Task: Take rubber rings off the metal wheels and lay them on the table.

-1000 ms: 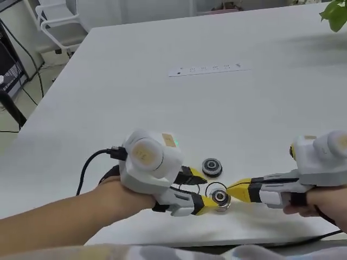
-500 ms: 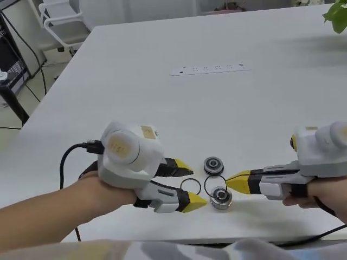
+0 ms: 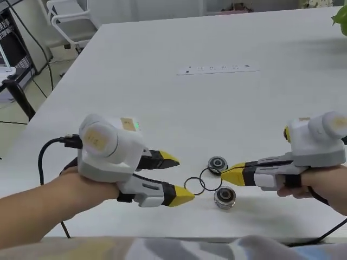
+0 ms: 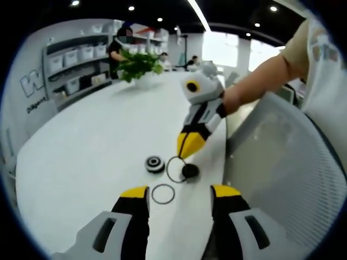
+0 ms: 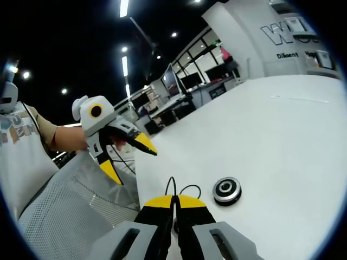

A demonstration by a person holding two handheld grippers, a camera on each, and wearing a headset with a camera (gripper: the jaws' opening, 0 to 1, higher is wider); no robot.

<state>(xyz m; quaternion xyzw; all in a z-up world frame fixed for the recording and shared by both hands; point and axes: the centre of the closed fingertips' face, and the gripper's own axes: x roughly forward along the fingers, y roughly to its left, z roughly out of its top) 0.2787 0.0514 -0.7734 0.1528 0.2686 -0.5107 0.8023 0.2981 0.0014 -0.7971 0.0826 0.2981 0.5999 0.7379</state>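
The held ring is pinched at its edge in the right gripper, whose jaws are fully closed on it. It hangs low over the table between the near wheel and the far wheel. The loose ring lies flat on the table just beside it, on the left. The left gripper stands left of the loose ring with its jaws wide apart and nothing between them.

Step in hand, as judged: lay the held ring down.
- Lower the right gripper until the ring rests flat on bare table, apart from both wheels.
- Keep it off the loose ring so the two do not tangle.
- Part the jaws only after contact, then draw straight back.
- The far wheel appears to carry a dark band, and is probably next.

Change from one second ago: the left gripper was at the near wheel and has drawn back and opened. The held ring now looks clear of the near wheel.
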